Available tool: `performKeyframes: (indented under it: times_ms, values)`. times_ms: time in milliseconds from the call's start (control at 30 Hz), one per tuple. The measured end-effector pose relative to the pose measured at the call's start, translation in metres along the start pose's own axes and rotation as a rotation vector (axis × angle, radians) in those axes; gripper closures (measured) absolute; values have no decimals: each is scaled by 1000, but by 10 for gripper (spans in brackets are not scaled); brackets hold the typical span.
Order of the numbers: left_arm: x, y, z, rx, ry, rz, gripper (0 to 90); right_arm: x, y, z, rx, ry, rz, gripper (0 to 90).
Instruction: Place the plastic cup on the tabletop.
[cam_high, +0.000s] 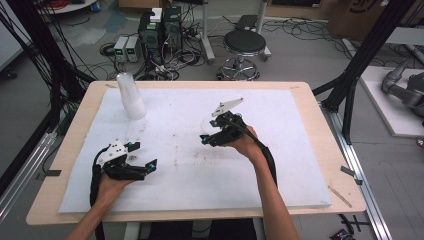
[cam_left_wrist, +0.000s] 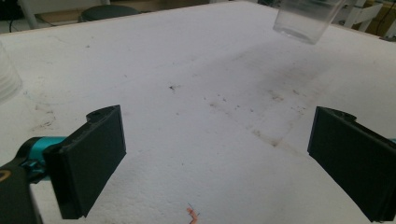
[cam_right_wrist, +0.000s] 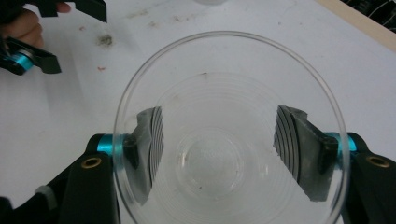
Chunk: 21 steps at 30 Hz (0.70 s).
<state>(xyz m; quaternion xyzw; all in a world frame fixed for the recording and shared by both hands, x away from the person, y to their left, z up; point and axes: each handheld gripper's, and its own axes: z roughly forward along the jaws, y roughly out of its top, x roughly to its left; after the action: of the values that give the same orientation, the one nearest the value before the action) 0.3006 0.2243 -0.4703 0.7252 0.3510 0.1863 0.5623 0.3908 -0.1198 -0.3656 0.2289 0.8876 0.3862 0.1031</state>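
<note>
In the high view the clear plastic cup (cam_high: 206, 126) held by the right gripper (cam_high: 209, 138) is hard to make out, a pale blur against the white foam board (cam_high: 280, 165) on the wooden table (cam_high: 327, 150). A stack of clear plastic cups (cam_high: 131, 96) stands upside down near the board's far left. The left gripper (cam_high: 145, 156) rests low on the board, jaws spread, holding nothing.

In the left gripper view its jaws stand wide apart over bare board; the clear plastic cup is cut off by the top edge, the stack by the left edge.

In the right gripper view the cup's rim faces the camera; its lower edge is cut off. The jaws press on the cup's sides, seen through the plastic.
</note>
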Motion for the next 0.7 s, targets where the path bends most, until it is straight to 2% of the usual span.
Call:
performKeyframes:
  times_ms: [133, 433, 700]
  values:
    - [0, 0, 0, 1, -5, -2, 42, 0, -1, 10, 33, -15, -8, 337]
    - [1, 0, 0, 2, -9, -2, 42, -3, -6, 28, 74, -31, 17, 337]
    - [1, 0, 0, 3, -13, -3, 42, -1, -7, 40, 97, -44, 3, 337]
